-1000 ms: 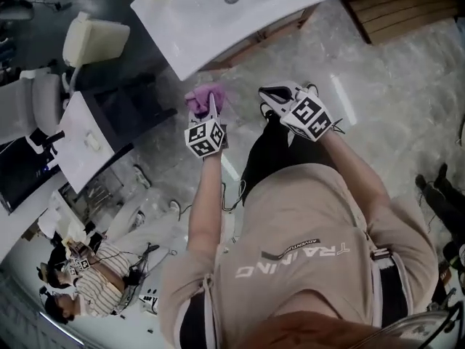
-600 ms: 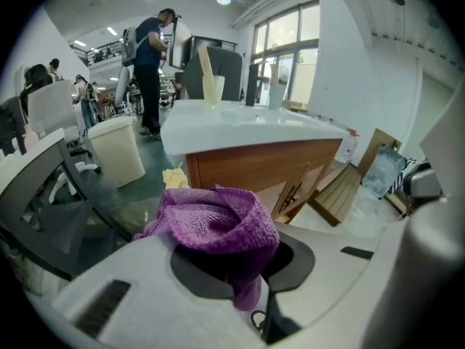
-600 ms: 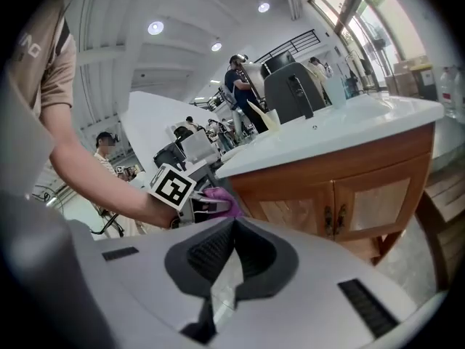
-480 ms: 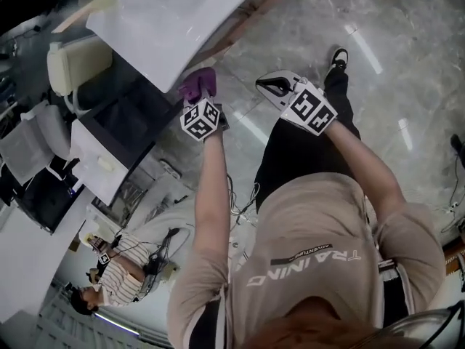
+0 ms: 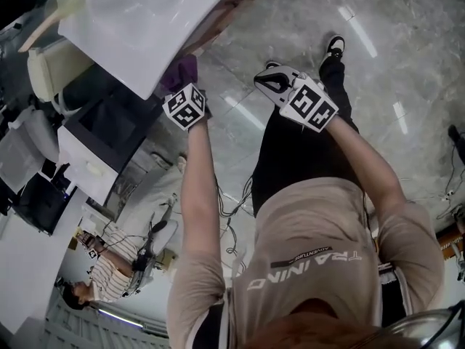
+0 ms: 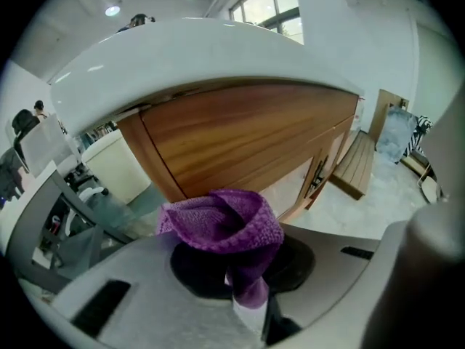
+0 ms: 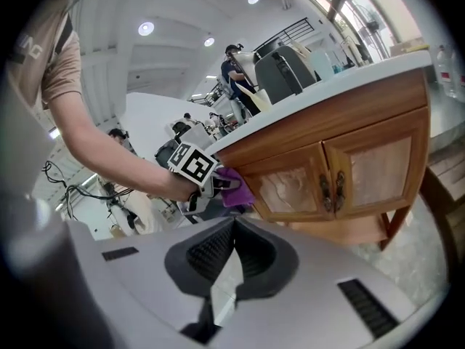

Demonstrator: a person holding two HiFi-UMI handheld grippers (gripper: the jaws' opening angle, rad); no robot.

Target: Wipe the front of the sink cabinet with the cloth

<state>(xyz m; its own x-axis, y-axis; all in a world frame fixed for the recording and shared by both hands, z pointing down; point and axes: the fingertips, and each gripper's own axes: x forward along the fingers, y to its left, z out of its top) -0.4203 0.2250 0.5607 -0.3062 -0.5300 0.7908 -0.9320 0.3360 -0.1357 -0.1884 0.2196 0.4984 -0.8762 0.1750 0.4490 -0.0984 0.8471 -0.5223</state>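
Note:
The purple cloth is bunched up and pinched in my left gripper, which is shut on it. The cloth sits just in front of the wooden sink cabinet, near its left corner and under the white sink top; whether it touches the wood I cannot tell. From the head view the cloth lies at the sink top's edge, ahead of the left gripper. My right gripper hangs to the right over the floor, shut and empty. In the right gripper view its jaws meet, with the cloth and cabinet doors beyond.
The person's dark trouser leg and shoe stand on the marble floor. A cream bin and a white desk lie left of the sink. Someone in a striped shirt sits behind. A wooden bench stands right of the cabinet.
The left gripper with the cloth has moved up and to the left, closer under the sink top's edge. The right gripper has stayed about where it was, still shut.

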